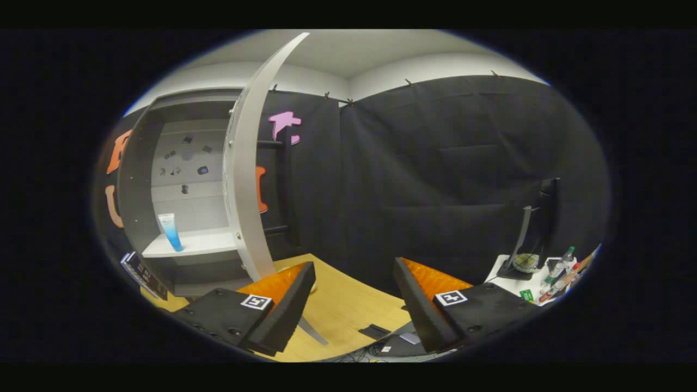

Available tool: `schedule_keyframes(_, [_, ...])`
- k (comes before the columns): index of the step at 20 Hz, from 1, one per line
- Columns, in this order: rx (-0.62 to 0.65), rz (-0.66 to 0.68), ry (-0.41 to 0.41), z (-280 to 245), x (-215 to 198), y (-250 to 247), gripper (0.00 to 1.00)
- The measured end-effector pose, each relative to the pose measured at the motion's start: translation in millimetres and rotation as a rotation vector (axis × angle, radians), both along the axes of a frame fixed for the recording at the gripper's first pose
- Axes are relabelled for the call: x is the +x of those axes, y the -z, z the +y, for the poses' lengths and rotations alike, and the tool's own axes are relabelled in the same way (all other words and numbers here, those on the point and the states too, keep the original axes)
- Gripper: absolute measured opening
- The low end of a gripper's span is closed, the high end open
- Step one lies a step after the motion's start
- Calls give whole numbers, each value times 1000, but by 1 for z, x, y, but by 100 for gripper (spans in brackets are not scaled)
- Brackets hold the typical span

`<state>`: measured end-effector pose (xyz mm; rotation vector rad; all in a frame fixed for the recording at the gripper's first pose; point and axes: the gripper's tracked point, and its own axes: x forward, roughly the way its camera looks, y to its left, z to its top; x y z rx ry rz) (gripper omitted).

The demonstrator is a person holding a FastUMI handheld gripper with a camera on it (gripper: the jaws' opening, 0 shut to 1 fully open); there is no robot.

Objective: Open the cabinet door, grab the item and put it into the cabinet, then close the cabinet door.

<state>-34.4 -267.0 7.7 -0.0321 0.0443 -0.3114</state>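
Gripper (354, 296) fingers are spread wide with nothing between them, just wooden table (348, 310) showing in the gap. Ahead and off to the left, the cabinet (142, 185) has its door (245, 179) swung open, and a blue-and-white tube (170, 232) stands upright on the shelf (201, 242). Can't read the tube's label, too small.
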Motion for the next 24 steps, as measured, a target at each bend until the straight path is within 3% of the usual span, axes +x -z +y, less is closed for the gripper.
schedule_keyframes(6, [-7,-9,-3,17,-6,3,93])
schedule_keyframes(12, [-3,-7,-57,58,-18,11,93])
schedule_keyframes(18, [13,0,-142,120,-22,19,93])
schedule_keyframes(24, [30,35,-275,196,-16,30,93])
